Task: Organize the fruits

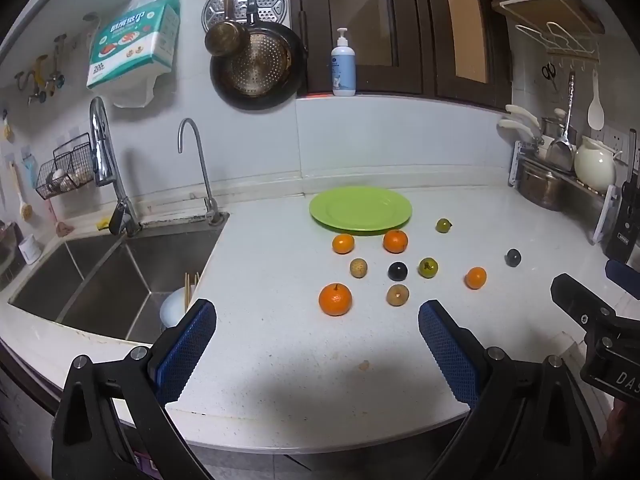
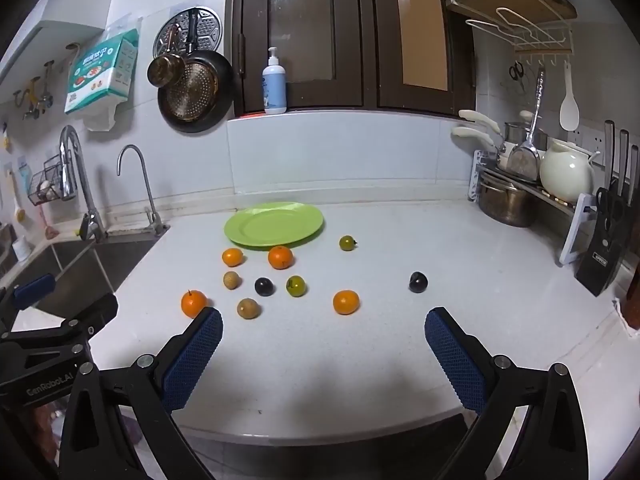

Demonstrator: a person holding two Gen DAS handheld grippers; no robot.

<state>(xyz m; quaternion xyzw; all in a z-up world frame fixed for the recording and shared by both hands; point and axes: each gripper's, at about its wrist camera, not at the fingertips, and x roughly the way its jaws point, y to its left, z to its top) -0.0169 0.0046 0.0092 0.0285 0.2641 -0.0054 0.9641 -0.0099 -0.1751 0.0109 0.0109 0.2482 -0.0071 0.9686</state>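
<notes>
A green plate (image 1: 360,209) (image 2: 273,224) lies empty at the back of the white counter. Several small fruits lie loose in front of it: oranges such as the nearest one (image 1: 335,299) (image 2: 193,303), brown longans (image 1: 397,295) (image 2: 248,308), dark plums (image 1: 397,271) (image 2: 418,282) and green fruits (image 1: 428,267) (image 2: 348,243). My left gripper (image 1: 318,320) is open and empty above the counter's front, short of the fruit. My right gripper (image 2: 324,328) is open and empty, also near the front edge. Each gripper shows at the edge of the other's view.
A steel sink (image 1: 100,276) with taps lies left of the fruit, holding a bowl with chopsticks (image 1: 176,308). A dish rack with a pot and a jug (image 2: 560,184) and a knife block (image 2: 608,256) stand at the right. Pans hang on the wall.
</notes>
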